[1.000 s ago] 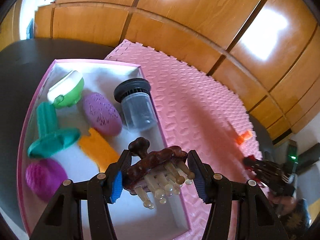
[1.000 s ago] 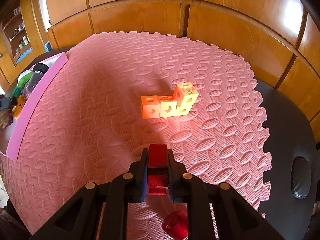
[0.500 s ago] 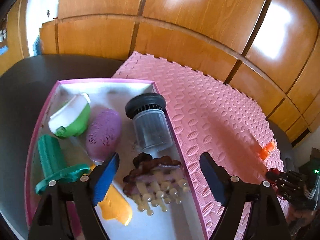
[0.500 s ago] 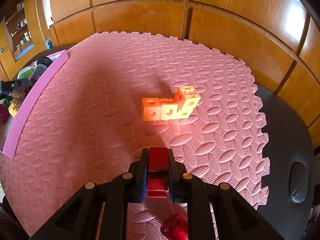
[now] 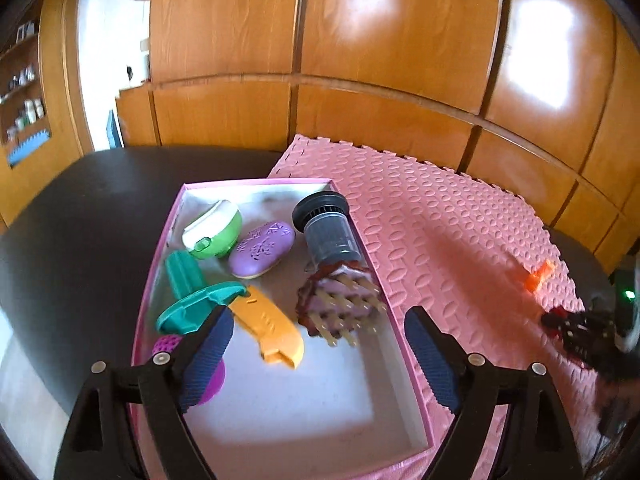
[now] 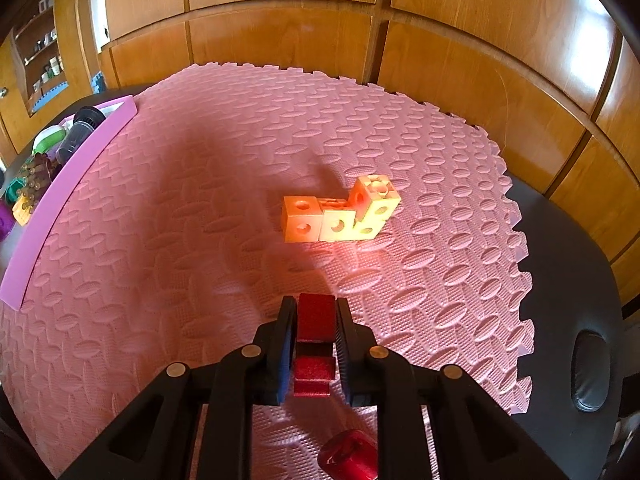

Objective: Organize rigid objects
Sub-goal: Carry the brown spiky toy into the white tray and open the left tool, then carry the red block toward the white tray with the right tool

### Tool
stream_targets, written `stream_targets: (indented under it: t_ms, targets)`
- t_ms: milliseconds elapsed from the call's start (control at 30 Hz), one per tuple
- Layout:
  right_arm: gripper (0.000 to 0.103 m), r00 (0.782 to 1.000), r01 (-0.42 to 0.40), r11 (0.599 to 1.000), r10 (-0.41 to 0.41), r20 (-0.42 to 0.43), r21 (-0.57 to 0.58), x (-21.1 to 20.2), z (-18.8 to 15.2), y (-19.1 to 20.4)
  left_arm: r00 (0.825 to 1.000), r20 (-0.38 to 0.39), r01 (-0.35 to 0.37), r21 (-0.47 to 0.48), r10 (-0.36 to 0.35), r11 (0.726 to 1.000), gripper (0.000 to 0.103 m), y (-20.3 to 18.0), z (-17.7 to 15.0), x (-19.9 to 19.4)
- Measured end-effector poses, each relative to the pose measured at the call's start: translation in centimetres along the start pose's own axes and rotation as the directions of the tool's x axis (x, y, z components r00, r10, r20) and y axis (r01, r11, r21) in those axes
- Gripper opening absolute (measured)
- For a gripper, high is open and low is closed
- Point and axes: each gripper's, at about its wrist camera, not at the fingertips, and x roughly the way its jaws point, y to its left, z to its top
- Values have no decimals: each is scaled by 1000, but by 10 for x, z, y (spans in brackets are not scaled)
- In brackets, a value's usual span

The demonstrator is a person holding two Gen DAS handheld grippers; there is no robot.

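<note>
Left tool (image 5: 316, 344) stands spread wide above the pink box (image 5: 412, 364), its jaws having just been opening, with nothing pinched between them. Inside the box, going left to right: a purple ball (image 5: 166, 345) half hidden behind the left finger, a teal stamp-shaped piece (image 5: 192, 300), a green and white round case (image 5: 214, 230), an orange flat piece (image 5: 270, 330), a lilac oval case (image 5: 262, 248), a dark jar with a ribbed lid (image 5: 326, 228) lying against the right wall, and just in front of it the brown massage brush with pale pegs (image 5: 340, 304), resting on the box floor clear of both fingers. The box sits on the dark bench (image 5: 80, 216), touching the left edge of the pink foam mat (image 5: 460, 240).

Right tool (image 6: 316, 320) is pressed together on a red block (image 6: 316, 316), pinching it just above the mat. Farther out on the mat lies an L-shaped cluster of orange and yellow cubes (image 6: 340, 216), well apart from the block. A red round piece (image 6: 350, 456) shows below the tool; whether it touches the mat I cannot tell.
</note>
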Motion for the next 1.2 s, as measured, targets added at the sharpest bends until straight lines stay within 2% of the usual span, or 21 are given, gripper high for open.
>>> stream_targets:
  t_ms: [233, 533, 967, 1200]
  targets:
    - [17, 1000, 20, 1000, -20, 5, -17, 0, 0, 4, 999, 42, -11, 17, 11, 1000, 89, -4, -8, -23]
    - [17, 1000, 14, 1000, -13, 17, -9, -1, -2, 2, 999, 38, -9, -5, 9, 1000, 89, 4, -16, -32]
    - [16, 998, 63, 997, -62, 23, -44, -1, -2, 10, 998, 45, -43, -45, 45, 998, 89, 29, -24, -39]
    - [14, 996, 93, 996, -93, -3, -14, 1, 2, 14, 996, 43, -77, -73, 80, 994, 89, 49, -30, -39]
